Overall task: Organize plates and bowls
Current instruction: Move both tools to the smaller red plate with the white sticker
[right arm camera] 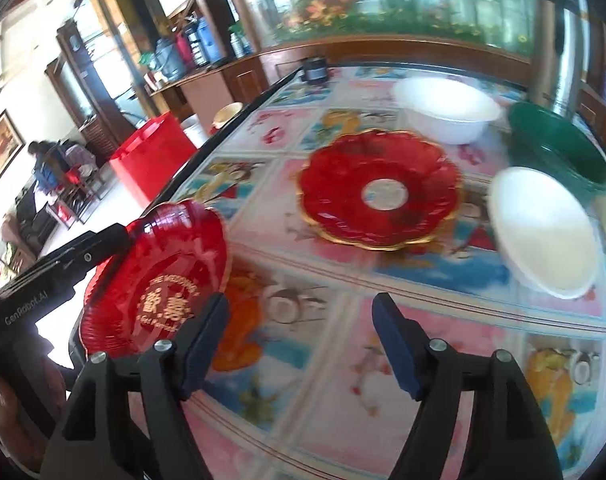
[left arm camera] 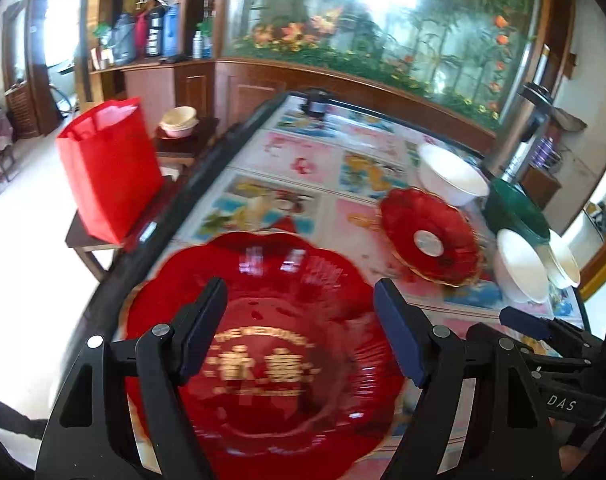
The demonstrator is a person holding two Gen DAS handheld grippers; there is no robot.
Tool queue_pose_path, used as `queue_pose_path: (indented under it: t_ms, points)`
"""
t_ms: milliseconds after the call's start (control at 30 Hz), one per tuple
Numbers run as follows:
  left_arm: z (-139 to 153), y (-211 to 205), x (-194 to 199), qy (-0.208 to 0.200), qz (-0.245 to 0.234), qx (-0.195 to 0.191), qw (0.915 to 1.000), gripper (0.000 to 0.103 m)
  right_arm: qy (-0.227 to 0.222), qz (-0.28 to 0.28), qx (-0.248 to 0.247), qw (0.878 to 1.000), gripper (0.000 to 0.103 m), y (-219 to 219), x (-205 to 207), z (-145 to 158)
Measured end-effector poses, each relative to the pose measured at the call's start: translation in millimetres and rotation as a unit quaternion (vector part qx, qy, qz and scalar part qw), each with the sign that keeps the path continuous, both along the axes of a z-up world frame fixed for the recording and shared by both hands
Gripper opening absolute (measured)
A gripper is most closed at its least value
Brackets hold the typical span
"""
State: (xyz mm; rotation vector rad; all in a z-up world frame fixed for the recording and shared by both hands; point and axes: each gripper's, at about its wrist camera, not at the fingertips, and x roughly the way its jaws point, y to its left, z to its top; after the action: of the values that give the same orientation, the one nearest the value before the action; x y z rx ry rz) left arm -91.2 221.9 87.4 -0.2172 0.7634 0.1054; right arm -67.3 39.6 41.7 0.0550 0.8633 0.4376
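Note:
A red scalloped plate with gold lettering (left arm camera: 263, 344) lies at the table's near left corner, right under my open left gripper (left arm camera: 301, 316); it also shows in the right wrist view (right arm camera: 159, 276), tilted, with the left gripper's body over its left rim. A second red plate with a gold rim (right arm camera: 379, 188) lies mid-table, also seen in the left wrist view (left arm camera: 429, 236). Two white bowls (right arm camera: 449, 110) (right arm camera: 543, 232) and a green bowl (right arm camera: 559, 152) stand to the right. My right gripper (right arm camera: 301, 316) is open and empty above the tablecloth.
A red bag (left arm camera: 111, 168) stands on a low stool left of the table, with stacked bowls (left arm camera: 179, 122) behind it. A dark jar (left arm camera: 315, 104) sits at the table's far edge. A metal flask (left arm camera: 523, 136) stands at the back right.

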Motion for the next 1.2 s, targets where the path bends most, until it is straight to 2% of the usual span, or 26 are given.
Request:
queue_pose_path:
  t_ms: [100,500,767,1200]
  points:
    - [-1,-18,8,0.004,-0.017,0.0,0.9998,0.077,-0.001,-0.02,0.004,1.0,0.078,-19,1,1]
    - [-12,-73,42,0.031,-0.06,0.006,0.9977,0.076,0.007,-0.069,0.027,0.997,0.078,-76,6,-2]
    - [-18,-90,63,0.049,-0.068,0.013,0.9964,0.076,0.015,-0.066,0.04,0.997,0.078,-81,17,-5]
    - [-17,-81,91,0.066,-0.049,0.017,0.9965,0.076,0.036,-0.046,0.056,0.997,0.078,-72,39,-14]
